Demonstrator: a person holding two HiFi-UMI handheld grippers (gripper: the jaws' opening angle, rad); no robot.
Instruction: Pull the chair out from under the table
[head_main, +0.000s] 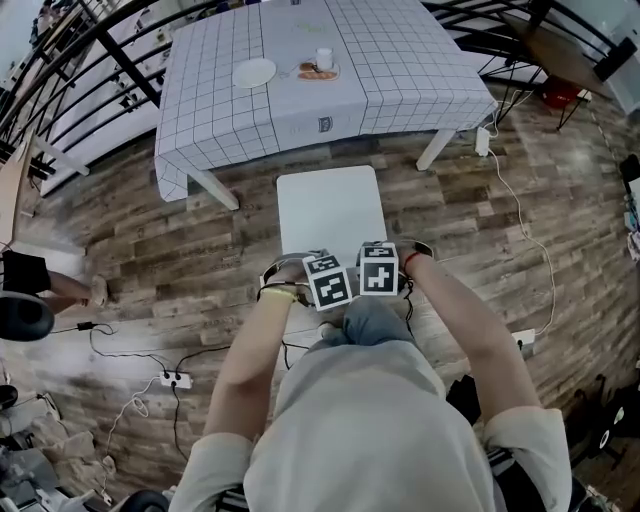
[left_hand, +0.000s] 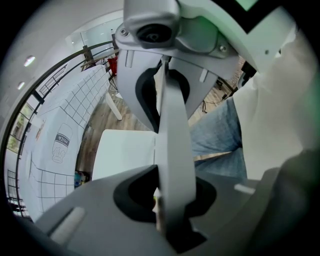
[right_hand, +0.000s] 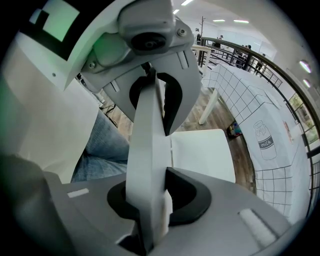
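The white chair's seat (head_main: 330, 210) stands on the wood floor just in front of the table (head_main: 400, 60), with a strip of floor between them. Its backrest top edge is hidden in the head view under my two grippers, which sit side by side at the seat's near end. My left gripper (head_main: 326, 282) is shut on the backrest's pale slab (left_hand: 172, 150), which passes upright between its jaws. My right gripper (head_main: 378, 268) is shut on the same backrest (right_hand: 147, 150). The seat (left_hand: 125, 150) (right_hand: 202, 152) lies beyond the jaws in both gripper views.
The table wears a white gridded cloth and carries a plate (head_main: 254, 72), a cup (head_main: 324, 58) and a dish of food (head_main: 318, 72). Its legs (head_main: 212, 187) (head_main: 436, 150) flank the chair. Cables and a power strip (head_main: 176, 379) lie on the floor. A black railing (head_main: 90, 60) runs behind.
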